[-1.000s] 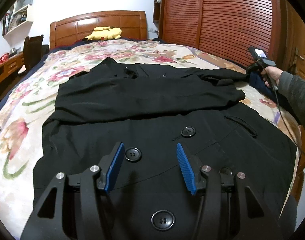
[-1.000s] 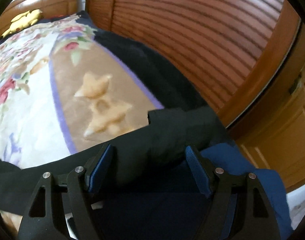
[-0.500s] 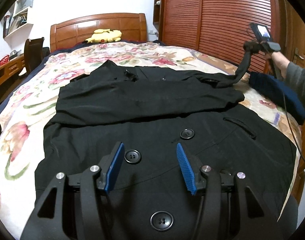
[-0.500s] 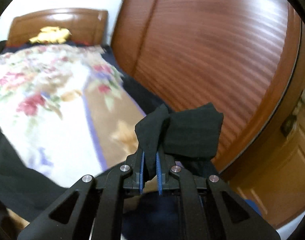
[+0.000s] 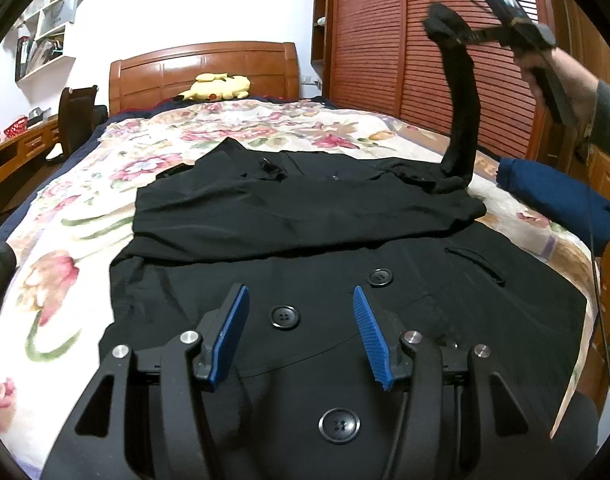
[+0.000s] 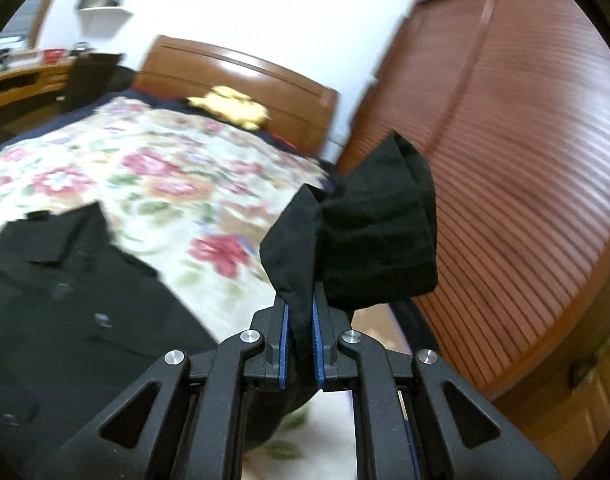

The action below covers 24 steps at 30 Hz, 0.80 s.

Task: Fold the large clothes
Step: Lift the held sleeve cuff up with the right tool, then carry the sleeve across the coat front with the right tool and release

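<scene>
Black, soft woven cloth made up the large double-breasted coat (image 5: pixel 345 248), which lay spread across the floral-quilted wooden bed (image 5: pixel 233 128), its hem toward six o'clock and collar toward twelve. One half was already folded across the chest. It looked heavy and limp, likely to sag and drag rather than hold a crease, so a hold at a cuff, a shoulder seam or a hem corner seemed best; the slick round buttons (image 5: pixel 284 317) offered nothing to pinch.

The coat's long black sleeve (image 5: pixel 461 112) rose from the shoulder at about two o'clock in the left wrist view, hanging in a slack column. The right claw (image 6: pixel 301 320) was clamped narrow on the bunched cuff (image 6: pixel 369 232). The left claw (image 5: pixel 301 332) hovered half-wide and empty over the coat's front.

A second before, the right claw had stood wide around the cuff, which lay on the bed beside the folded navy garment (image 5: pixel 557 196); since then it had closed and lifted the sleeve high, swinging toward the headboard.
</scene>
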{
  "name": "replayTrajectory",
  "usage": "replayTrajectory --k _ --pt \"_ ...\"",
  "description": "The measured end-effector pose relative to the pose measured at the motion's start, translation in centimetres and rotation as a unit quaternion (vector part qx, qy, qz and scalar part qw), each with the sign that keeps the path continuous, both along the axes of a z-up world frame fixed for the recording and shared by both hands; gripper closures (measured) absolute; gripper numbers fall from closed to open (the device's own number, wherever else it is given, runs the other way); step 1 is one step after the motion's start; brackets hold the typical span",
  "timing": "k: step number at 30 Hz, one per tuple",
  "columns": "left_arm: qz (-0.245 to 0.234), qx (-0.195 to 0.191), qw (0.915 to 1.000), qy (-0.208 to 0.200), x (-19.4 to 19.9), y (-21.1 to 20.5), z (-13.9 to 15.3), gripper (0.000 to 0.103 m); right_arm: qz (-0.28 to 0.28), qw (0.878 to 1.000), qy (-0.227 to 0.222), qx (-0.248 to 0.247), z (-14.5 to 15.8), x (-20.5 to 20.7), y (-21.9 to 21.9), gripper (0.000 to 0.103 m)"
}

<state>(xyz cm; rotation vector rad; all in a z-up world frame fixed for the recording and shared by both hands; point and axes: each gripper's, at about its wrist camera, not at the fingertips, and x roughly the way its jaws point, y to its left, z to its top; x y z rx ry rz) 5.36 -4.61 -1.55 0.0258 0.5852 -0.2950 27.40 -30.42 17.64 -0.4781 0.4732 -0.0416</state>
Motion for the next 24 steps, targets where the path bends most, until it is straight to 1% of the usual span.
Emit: replayTrajectory --k 6,12,15,20,24 --pt "0.009 0.004 0.9999 -0.005 -0.6 1.5 0.2 0.049 0.079 0.997 -0.001 -0.006 0.3 -2.6 7.9 0.096" --pt "0.019 0.002 0.9998 -0.011 -1.2 3.0 0.5 0.049 0.158 0.987 0.014 -0.008 -1.2 -4.9 15.2 0.096" --pt "0.025 0.000 0.9996 -0.012 -1.3 3.9 0.6 0.049 0.187 0.982 0.022 -0.005 -2.0 -5.5 18.2 0.096" --pt "0.032 -0.001 0.9994 -0.015 -1.6 5.1 0.7 0.049 0.224 0.974 0.041 0.010 -3.4 -6.2 21.5 0.096" --pt "0.037 -0.003 0.9992 -0.016 -1.8 5.8 0.7 0.049 0.237 0.970 0.057 0.021 -4.0 -6.6 22.8 0.096"
